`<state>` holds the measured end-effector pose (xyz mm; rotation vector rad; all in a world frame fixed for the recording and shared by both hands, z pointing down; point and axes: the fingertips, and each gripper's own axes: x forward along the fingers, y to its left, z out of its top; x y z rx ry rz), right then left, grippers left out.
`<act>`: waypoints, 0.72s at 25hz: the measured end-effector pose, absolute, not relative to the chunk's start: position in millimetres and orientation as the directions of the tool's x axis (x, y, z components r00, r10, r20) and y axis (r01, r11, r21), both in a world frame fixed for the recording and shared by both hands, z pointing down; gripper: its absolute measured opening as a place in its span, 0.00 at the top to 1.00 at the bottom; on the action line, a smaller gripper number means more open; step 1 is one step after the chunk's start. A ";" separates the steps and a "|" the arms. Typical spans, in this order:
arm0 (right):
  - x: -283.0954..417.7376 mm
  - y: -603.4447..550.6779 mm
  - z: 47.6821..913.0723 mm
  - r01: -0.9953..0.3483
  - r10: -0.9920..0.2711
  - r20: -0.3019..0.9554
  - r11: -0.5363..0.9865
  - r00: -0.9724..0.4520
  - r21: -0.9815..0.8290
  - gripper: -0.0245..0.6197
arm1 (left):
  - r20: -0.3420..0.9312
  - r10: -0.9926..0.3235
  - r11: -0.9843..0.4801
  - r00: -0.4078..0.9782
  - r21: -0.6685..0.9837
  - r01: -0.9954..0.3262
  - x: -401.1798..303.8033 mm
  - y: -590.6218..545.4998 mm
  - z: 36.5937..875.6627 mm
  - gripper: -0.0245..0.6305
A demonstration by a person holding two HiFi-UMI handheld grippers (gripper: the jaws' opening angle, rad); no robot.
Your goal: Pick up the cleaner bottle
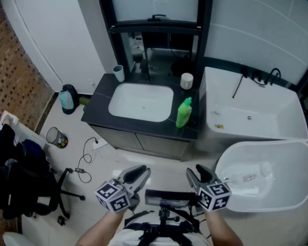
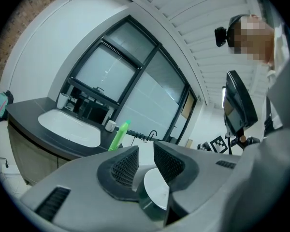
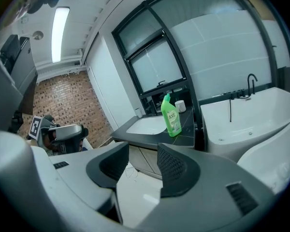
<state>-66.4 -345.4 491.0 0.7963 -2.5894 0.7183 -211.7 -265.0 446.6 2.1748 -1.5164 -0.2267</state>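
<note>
The cleaner bottle (image 1: 184, 113) is green with a green cap and stands upright on the dark counter (image 1: 97, 106), just right of the white sink (image 1: 141, 102). It also shows in the left gripper view (image 2: 119, 135) and, with its label facing me, in the right gripper view (image 3: 171, 116). Both grippers hover low over the floor, well short of the vanity. My left gripper (image 1: 137, 173) (image 2: 146, 151) has its jaws nearly together with nothing between them. My right gripper (image 1: 196, 172) (image 3: 143, 151) stands open and empty, pointing toward the bottle.
A white cup (image 1: 118, 73) and a white jar (image 1: 187, 80) sit at the counter's back. A bathtub (image 1: 256, 114) adjoins the vanity on the right, with a rounded white tub (image 1: 267, 181) nearer me. A black chair (image 1: 20, 183), a blue bottle (image 1: 68, 99) and a cable (image 1: 87, 158) are at left.
</note>
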 end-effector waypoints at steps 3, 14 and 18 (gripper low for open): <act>-60.2 -365.1 489.4 -0.590 -0.426 0.438 0.717 -0.792 -0.370 0.68 | 0.136 -0.918 -0.274 0.372 0.461 -0.844 -204.4 -284.1 445.6 0.82; -53.1 -397.4 496.5 -0.610 -0.435 0.453 0.693 -0.778 -0.384 0.68 | 0.147 -0.905 -0.295 0.400 0.461 -0.837 -204.7 -329.4 445.8 0.82; -59.7 -403.4 495.5 -0.634 -0.458 0.458 0.674 -0.762 -0.379 0.68 | 0.152 -0.892 -0.311 0.425 0.475 -0.823 -214.1 -339.7 451.7 0.82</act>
